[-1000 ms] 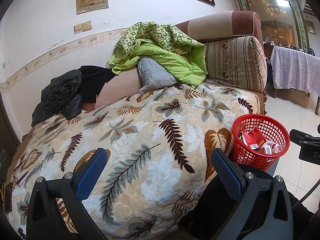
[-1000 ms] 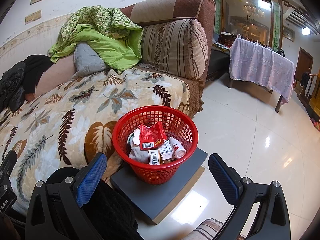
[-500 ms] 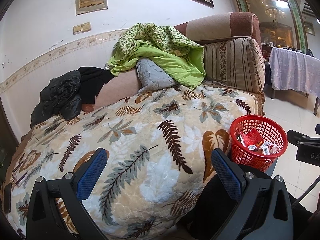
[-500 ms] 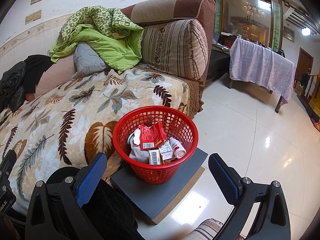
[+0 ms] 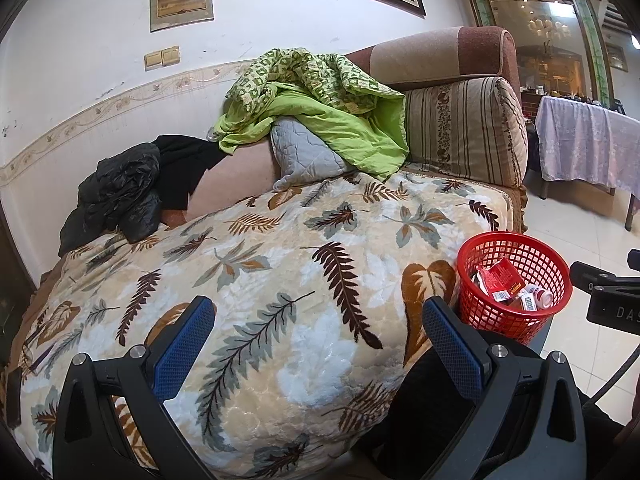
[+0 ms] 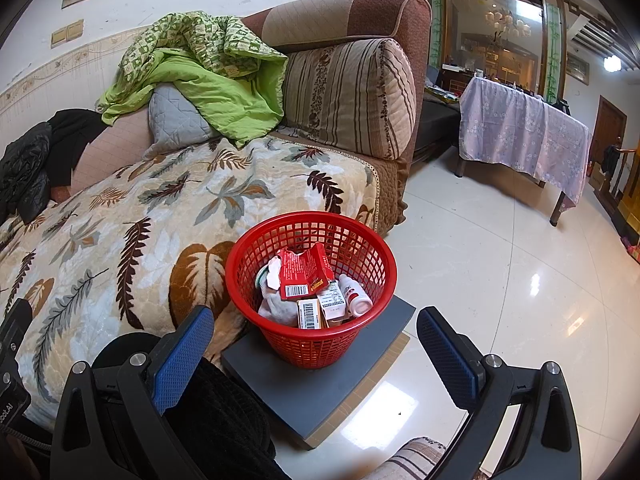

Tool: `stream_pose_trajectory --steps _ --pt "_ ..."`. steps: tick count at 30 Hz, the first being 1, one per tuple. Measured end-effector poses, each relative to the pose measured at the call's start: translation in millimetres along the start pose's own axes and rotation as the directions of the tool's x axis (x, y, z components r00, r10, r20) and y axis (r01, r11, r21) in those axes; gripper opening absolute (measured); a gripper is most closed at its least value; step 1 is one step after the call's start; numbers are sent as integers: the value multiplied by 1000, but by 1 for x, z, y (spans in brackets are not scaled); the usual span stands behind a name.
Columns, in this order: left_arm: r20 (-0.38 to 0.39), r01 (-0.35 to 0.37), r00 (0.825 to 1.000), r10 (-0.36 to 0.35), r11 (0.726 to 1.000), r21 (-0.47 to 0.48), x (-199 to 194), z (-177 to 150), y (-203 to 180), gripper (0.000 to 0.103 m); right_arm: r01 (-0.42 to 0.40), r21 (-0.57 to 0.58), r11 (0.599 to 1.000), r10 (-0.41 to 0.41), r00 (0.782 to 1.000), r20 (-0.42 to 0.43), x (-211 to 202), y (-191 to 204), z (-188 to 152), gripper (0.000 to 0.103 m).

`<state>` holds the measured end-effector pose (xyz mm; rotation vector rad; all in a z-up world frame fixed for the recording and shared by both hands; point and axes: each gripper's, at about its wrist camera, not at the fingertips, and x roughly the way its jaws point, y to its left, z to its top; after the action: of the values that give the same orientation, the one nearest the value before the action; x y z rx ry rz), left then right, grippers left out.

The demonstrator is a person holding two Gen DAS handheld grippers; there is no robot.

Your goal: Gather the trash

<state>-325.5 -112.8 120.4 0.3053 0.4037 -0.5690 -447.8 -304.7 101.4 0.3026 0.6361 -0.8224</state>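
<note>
A red mesh basket stands on a grey board on the floor beside the sofa. It holds a torn red packet, small boxes with barcodes, a white bottle and crumpled white trash. The basket also shows in the left wrist view at the right. My right gripper is open and empty, just in front of the basket. My left gripper is open and empty over the leaf-patterned blanket.
The sofa carries a green quilt, a grey cushion, a striped bolster and black clothes. A table with a lilac cloth stands on the glossy tiled floor at the right.
The left view has drifted slightly; the basket sits a little further left and lower in it. The right gripper and the basket's contents have not visibly changed.
</note>
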Motion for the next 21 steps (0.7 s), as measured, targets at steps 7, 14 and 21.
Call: stream_pose_trajectory --steps 7,14,21 --pt "-12 17 1000 -18 1000 -13 1 1 -1 103 -5 -10 1000 5 1000 -3 2 3 -2 102" --pt "-74 38 996 -46 994 -102 11 4 16 103 -71 -105 992 73 997 17 8 33 17 102" --pt "-152 -130 985 87 944 -302 27 -13 107 103 -239 -305 922 245 969 -21 28 141 56 102"
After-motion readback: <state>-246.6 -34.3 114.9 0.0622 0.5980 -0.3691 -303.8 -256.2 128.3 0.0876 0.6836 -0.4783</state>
